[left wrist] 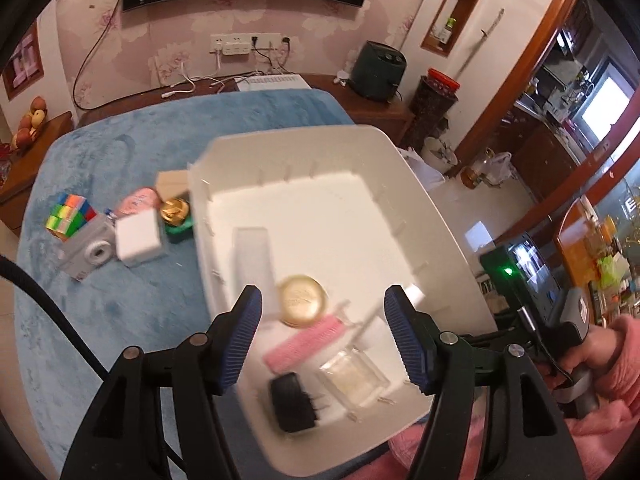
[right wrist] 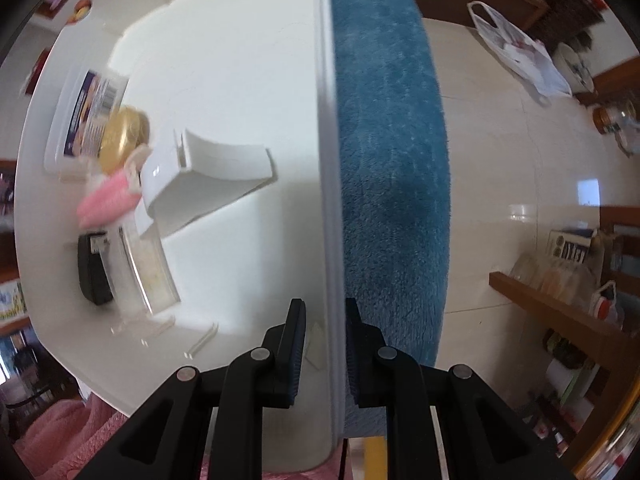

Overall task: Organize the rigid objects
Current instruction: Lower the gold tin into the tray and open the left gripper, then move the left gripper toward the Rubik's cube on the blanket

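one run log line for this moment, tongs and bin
left tongs: open over white bin, nothing held | right tongs: shut on bin's rim | in bin: gold tin, pink brush | outside: cube

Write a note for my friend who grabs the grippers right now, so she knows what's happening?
Left gripper: open, empty, above the white bin.
Right gripper: clamped on the bin's rim, steadying it.
Done, in the bin: gold round tin, pink brush, black plug, clear box, white box.
Left, on the blue cloth: Rubik's cube, grey toy camera, white cube, pink soap, gold-topped green bottle.
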{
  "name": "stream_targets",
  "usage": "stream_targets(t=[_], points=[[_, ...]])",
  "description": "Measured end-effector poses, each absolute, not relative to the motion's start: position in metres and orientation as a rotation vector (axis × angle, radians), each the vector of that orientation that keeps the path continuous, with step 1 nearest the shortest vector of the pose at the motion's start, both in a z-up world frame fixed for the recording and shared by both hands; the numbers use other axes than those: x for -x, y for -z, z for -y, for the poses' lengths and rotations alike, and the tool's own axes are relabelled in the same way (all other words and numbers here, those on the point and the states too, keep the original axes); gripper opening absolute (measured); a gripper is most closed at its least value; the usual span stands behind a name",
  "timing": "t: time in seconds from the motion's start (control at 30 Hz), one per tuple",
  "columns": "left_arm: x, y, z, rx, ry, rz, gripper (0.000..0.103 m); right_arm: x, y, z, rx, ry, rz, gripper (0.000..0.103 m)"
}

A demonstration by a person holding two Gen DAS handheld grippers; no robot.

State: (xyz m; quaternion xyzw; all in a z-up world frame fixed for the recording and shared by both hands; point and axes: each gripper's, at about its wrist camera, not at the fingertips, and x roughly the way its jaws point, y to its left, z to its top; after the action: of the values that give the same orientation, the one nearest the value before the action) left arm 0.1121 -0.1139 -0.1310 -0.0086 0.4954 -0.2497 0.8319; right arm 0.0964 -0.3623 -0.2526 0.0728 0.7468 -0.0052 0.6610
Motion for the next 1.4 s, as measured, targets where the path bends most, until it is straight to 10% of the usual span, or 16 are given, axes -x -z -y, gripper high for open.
stream_targets(t=[1.4], points=[[-0.310, 0.230, -0.095, 0.112, 0.230, -1.387, 0.069, -0.097, 0.244, 0.350, -0.261, 0.582, -1.596, 0.025]])
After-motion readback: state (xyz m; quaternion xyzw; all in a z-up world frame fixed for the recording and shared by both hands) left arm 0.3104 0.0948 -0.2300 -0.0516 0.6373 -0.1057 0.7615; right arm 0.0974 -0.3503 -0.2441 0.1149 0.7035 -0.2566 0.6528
